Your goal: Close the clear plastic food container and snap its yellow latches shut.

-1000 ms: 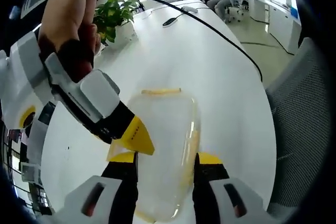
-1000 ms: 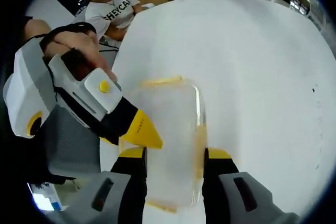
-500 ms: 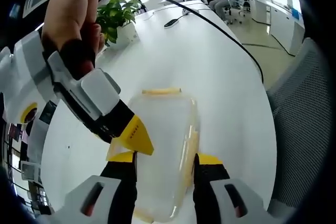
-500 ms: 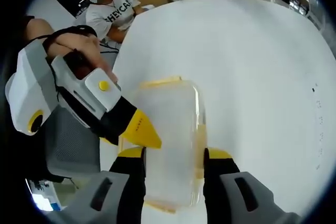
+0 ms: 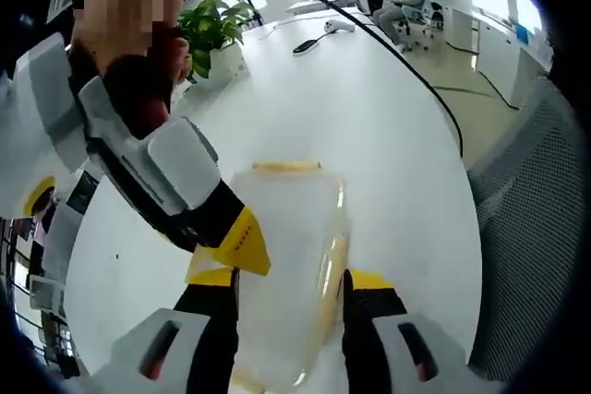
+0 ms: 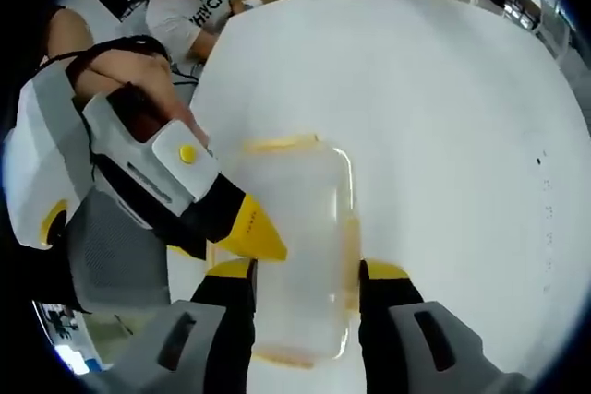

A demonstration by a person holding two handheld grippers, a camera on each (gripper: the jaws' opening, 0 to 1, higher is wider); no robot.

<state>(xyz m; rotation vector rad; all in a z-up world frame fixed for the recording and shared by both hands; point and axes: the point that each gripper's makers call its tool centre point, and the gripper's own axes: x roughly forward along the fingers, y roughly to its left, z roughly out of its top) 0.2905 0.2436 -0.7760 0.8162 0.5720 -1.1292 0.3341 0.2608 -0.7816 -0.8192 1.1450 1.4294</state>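
The clear plastic container [image 5: 282, 256] lies lid-on on the white table [image 5: 379, 126], lengthwise between my left gripper's [image 5: 292, 279] spread jaws. A yellow latch [image 5: 286, 166] runs along its far end and another [image 5: 334, 265] along its right side by my right jaw. The right gripper [image 5: 238, 242], held by a hand, reaches in from the upper left with its yellow tip at the container's left edge. In the right gripper view the same container [image 6: 295, 237] sits between the right gripper's [image 6: 300, 272] spread jaws, with the left gripper's tip [image 6: 254, 232] at its left edge.
A potted plant [image 5: 211, 29] and a small black device [image 5: 314, 41] stand far back on the table, and a black cable [image 5: 406, 71] crosses it. A mesh chair [image 5: 536, 228] is beside the table edge. A seated person [image 6: 194, 6] is beyond the table.
Both views have shifted slightly. The container and the two grippers keep the same places relative to each other.
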